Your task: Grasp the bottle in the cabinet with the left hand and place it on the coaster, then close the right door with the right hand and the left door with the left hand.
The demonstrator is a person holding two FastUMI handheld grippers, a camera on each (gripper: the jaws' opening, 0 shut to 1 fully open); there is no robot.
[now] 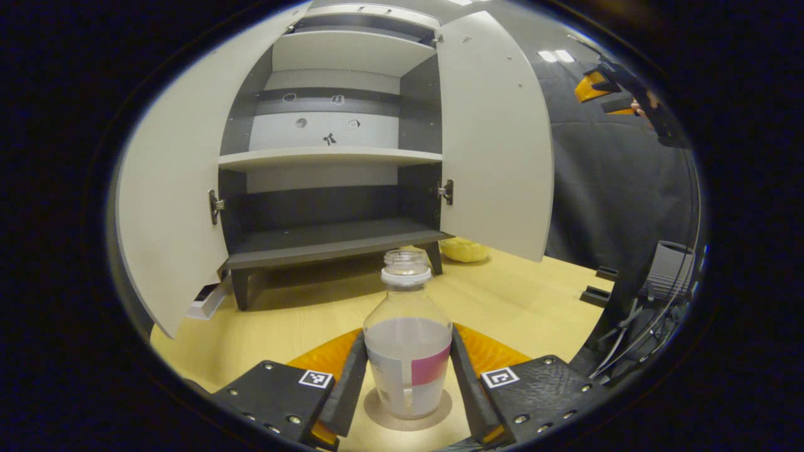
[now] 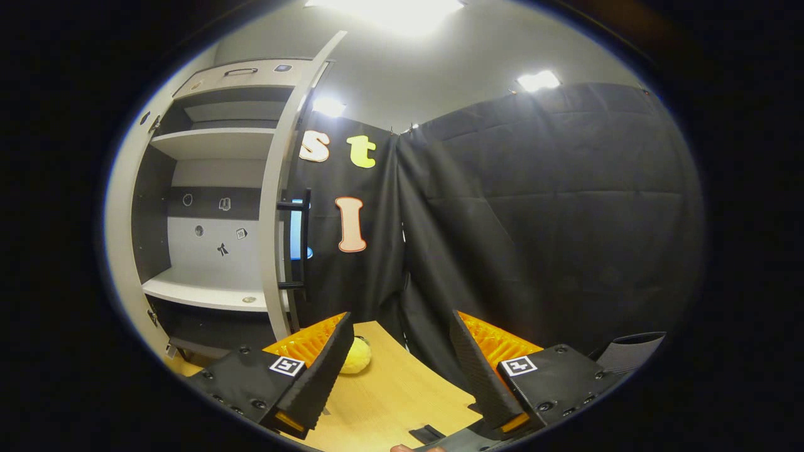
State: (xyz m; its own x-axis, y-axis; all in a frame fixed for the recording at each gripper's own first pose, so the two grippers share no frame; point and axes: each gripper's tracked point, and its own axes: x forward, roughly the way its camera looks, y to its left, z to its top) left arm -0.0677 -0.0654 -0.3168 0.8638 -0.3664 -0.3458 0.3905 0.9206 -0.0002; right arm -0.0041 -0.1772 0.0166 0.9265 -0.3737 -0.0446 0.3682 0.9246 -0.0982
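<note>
Tabletop [image 1: 264, 326] is pale wood, black cloth wall [image 2: 534, 220] behind it. Cabinet [image 1: 333, 157] sits at 12 o'clock in the left gripper view, both doors wide open, shelves bare. Bottle [image 1: 408, 351], partly full of clear liquid, stands upright on the coaster [image 1: 408, 411], left gripper [image 1: 408, 370] fingers against both its sides. Right gripper [image 2: 399, 370] gapes, holding nothing; yellow plush [image 2: 356, 356] just past it.

The bottle [image 1: 407, 351] covered most of the coaster [image 1: 408, 411], leaving just a rim showing. Whether the left gripper's fingers [image 1: 347, 386] pressed the bottle or stood just off it, I couldn't tell. The cabinet's front leg [image 1: 435, 257] hid part of a yellow lump [image 1: 465, 250] on the bench [image 1: 515, 295], too small to identify. Small marks on the cabinet's back panel [image 1: 326, 129] were unreadable.
</note>
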